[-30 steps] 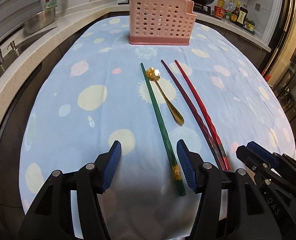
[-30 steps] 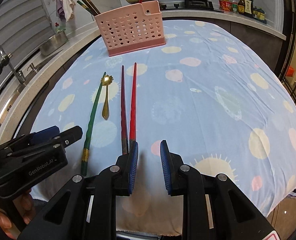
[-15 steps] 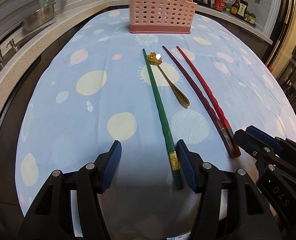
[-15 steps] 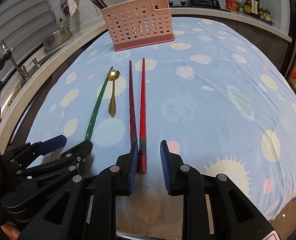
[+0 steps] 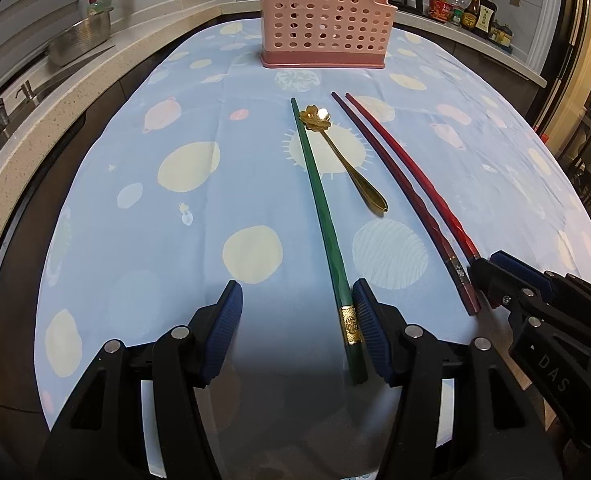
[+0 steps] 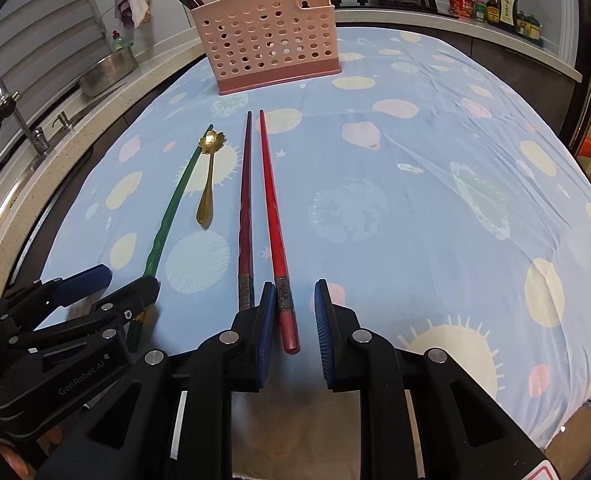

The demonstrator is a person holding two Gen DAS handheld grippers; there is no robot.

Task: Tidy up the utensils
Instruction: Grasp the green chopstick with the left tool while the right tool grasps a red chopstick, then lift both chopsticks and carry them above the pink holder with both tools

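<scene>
In the left wrist view, the left gripper (image 5: 295, 312) is seen at the lower centre with its fingers about half open and nothing gripped, the green chopstick (image 5: 323, 220) lying lengthwise just inside the right finger and running up the frame toward the pink basket (image 5: 323, 24) at the top. In the right wrist view, the right gripper (image 6: 293, 320) at the lower centre is seen closing, the butt of the red chopstick (image 6: 273, 216) lying between its fingers and against the left one but not yet pinched, its long axis pointed up toward the basket, the dark red chopstick (image 6: 245, 216) being left just outside on the worktop (image 6: 415, 200).

A pale stone counter (image 5: 75, 92) curves past a sink faucet (image 6: 15, 120).
</scene>
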